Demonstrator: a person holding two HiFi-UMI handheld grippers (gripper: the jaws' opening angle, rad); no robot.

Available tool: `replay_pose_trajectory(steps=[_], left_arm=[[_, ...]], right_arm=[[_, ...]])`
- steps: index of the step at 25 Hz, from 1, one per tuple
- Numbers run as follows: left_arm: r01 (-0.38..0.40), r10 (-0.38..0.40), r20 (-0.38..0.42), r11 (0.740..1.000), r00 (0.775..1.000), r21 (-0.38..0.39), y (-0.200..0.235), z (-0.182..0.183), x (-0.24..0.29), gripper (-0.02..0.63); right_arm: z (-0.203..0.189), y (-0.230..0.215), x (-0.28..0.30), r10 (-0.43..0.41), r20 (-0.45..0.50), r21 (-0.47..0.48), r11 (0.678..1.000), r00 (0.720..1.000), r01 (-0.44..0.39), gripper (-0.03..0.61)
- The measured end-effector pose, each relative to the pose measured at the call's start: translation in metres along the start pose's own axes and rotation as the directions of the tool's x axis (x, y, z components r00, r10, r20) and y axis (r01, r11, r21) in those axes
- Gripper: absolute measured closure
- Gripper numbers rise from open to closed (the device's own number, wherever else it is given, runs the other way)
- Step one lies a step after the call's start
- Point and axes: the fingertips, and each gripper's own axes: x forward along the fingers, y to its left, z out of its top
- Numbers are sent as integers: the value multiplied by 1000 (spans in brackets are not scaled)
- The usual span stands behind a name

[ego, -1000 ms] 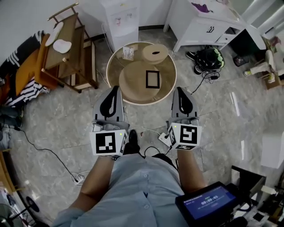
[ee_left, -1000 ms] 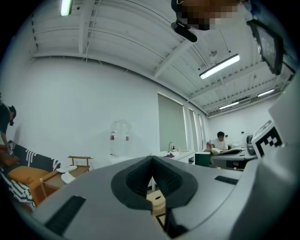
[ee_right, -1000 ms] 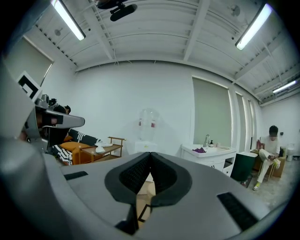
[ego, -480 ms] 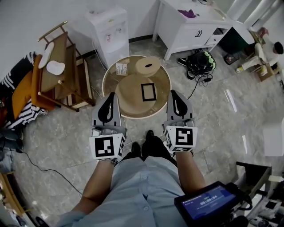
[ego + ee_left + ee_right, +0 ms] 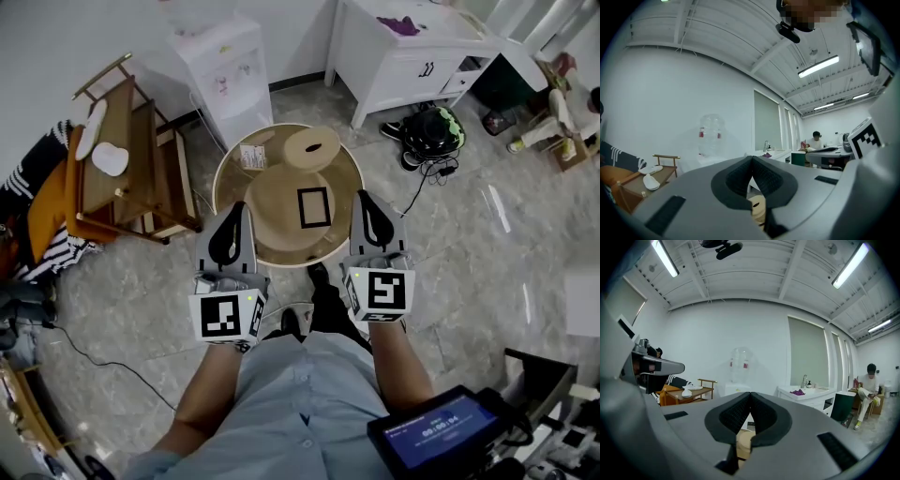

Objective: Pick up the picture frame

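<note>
A small black picture frame (image 5: pixel 313 207) lies flat on a round wooden board (image 5: pixel 277 211) on the round table (image 5: pixel 225 187), in the head view. My left gripper (image 5: pixel 239 208) hangs over the table's near left rim, shut and empty. My right gripper (image 5: pixel 366 197) is at the table's near right rim, also shut and empty. The frame lies between the two gripper tips, a little ahead of them. In the left gripper view the jaws (image 5: pixel 752 159) meet at their tips. In the right gripper view the jaws (image 5: pixel 750 395) are pressed together too. Neither gripper view shows the frame.
A round wooden lid (image 5: pixel 312 147) and a small printed box (image 5: pixel 249 156) sit at the table's far side. A water dispenser (image 5: pixel 225 70) stands behind, a wooden rack (image 5: pixel 131 159) to the left, and a white cabinet (image 5: pixel 412 47) and a dark bag (image 5: pixel 433 131) to the right.
The person has stepped toward the table. Both grippers have moved from the floor in front of it up to its near rim, still shut.
</note>
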Motion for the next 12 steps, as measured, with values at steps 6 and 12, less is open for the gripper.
replay_pose_trajectory(steps=[6,12], left_arm=[[-6,6,-90,1000,996,2,2,-38,73,603],[-2,2,-185,1000,983,1,-6,-80,129,603]], right_arm=[[-34,-32,68,26,-75,29,999,997,-24,565],[-85,-56,107,61,-176,74,996,982,-49,565]])
